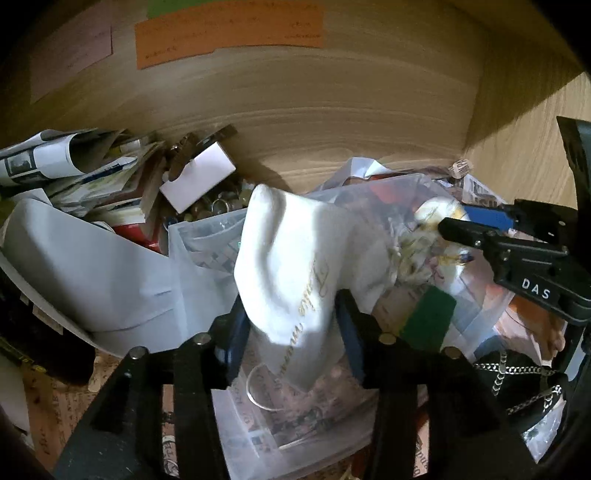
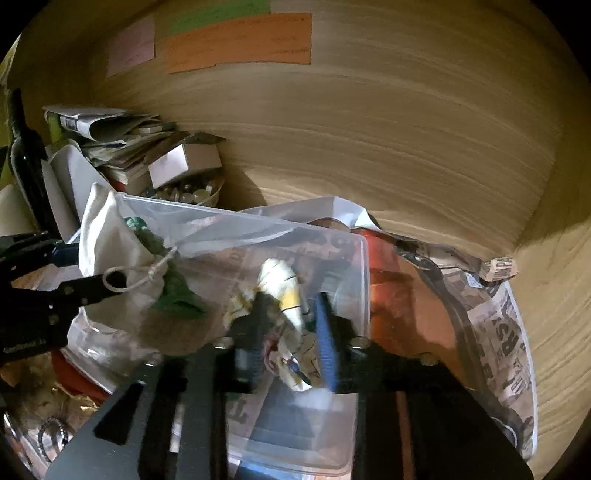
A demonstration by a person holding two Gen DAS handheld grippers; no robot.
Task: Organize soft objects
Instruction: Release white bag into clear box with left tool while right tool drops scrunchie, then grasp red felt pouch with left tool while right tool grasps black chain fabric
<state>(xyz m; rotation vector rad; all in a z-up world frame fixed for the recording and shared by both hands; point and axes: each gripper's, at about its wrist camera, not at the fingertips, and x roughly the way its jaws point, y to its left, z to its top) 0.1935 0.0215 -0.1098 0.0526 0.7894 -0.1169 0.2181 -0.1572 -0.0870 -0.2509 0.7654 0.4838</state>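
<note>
My left gripper (image 1: 291, 317) is shut on a white cloth drawstring pouch (image 1: 291, 258) with gold lettering, held above a clear plastic bin (image 1: 207, 251). In the right wrist view the pouch (image 2: 114, 258) hangs at the left in the left gripper (image 2: 85, 273). My right gripper (image 2: 291, 321) is shut on a crumpled white and yellow cloth (image 2: 284, 291) over the same clear bin (image 2: 332, 258). The right gripper (image 1: 454, 225) shows at the right of the left wrist view with that cloth (image 1: 436, 210) at its tips.
A wooden wall (image 1: 332, 110) with orange (image 1: 229, 33) and pink notes stands behind. Papers (image 1: 74, 162), a white box (image 1: 199, 177) and a bowl of small shiny objects (image 2: 184, 192) lie at the back left. Newspaper (image 2: 509, 339) lines the right. A dark bottle (image 2: 26, 162) stands far left.
</note>
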